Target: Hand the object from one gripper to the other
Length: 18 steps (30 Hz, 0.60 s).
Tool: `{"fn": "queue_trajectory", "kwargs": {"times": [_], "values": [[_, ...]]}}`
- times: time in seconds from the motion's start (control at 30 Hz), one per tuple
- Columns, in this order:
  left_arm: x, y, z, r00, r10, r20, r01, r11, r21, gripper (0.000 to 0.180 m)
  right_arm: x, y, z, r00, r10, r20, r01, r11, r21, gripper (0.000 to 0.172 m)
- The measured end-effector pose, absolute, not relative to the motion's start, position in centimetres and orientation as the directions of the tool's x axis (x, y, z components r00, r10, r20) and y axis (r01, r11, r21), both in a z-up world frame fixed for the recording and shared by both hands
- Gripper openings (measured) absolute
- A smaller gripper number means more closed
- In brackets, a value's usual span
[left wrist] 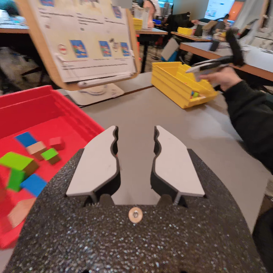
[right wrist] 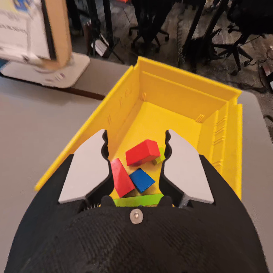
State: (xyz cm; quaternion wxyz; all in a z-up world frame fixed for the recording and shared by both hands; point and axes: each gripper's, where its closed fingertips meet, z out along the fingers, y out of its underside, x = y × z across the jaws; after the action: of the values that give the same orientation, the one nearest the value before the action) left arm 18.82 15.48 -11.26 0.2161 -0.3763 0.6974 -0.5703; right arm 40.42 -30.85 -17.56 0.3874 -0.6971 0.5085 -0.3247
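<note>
**Both grippers empty, blocks wait in the bins**

The left gripper (left wrist: 135,128) is held over the bare grey table (left wrist: 147,112). Its fingers stand apart with nothing between them. Beside it sits the red bin (left wrist: 44,112) with green, blue and tan blocks inside.

The right gripper (right wrist: 135,131) hangs over the yellow bin (right wrist: 169,94). Its fingers are wide apart too. A red block (right wrist: 141,152) lies tilted just below them, not touched by either pad, next to a blue block (right wrist: 141,180). It looks freshly let go, so I think the hand-over is finished.
</note>
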Motion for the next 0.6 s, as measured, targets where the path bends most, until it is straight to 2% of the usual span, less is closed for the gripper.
{"fn": "queue_trajectory", "kwargs": {"times": [0.13, 0.3, 0.43, 0.53, 0.6], "values": [[21.4, 20.9, -9.7, -0.479, -0.870, 0.114, -0.305, 0.043, -0.951, 0.046, 38.8, -28.1, -12.1, 0.327, -0.945, -0.016, -0.331, -0.099, -0.938, 0.078], [25.2, 24.0, -10.8, -0.459, -0.886, 0.059, -0.456, 0.178, -0.872, 0.052, 36.7, -21.4, -7.4, 0.517, -0.845, -0.139, -0.205, 0.035, -0.978, 0.074], [27.7, 24.8, -15.6, -0.453, -0.885, 0.109, -0.697, 0.276, -0.662, 0.052, 36.3, -17.8, -6.3, 0.611, -0.771, -0.179, -0.189, 0.077, -0.979, 0.071], [28.1, 26.0, -20.1, -0.243, -0.949, 0.201, -0.904, 0.147, -0.400, 0.050, 35.7, -15.8, -6.5, 0.661, -0.732, -0.166, -0.186, 0.055, -0.981, 0.071], [28.7, 25.7, -21.9, -0.147, -0.958, 0.247, -0.946, 0.063, -0.317, 0.048, 35.6, -15.2, -6.7, 0.670, -0.727, -0.153, -0.191, 0.031, -0.981, 0.071]]}}
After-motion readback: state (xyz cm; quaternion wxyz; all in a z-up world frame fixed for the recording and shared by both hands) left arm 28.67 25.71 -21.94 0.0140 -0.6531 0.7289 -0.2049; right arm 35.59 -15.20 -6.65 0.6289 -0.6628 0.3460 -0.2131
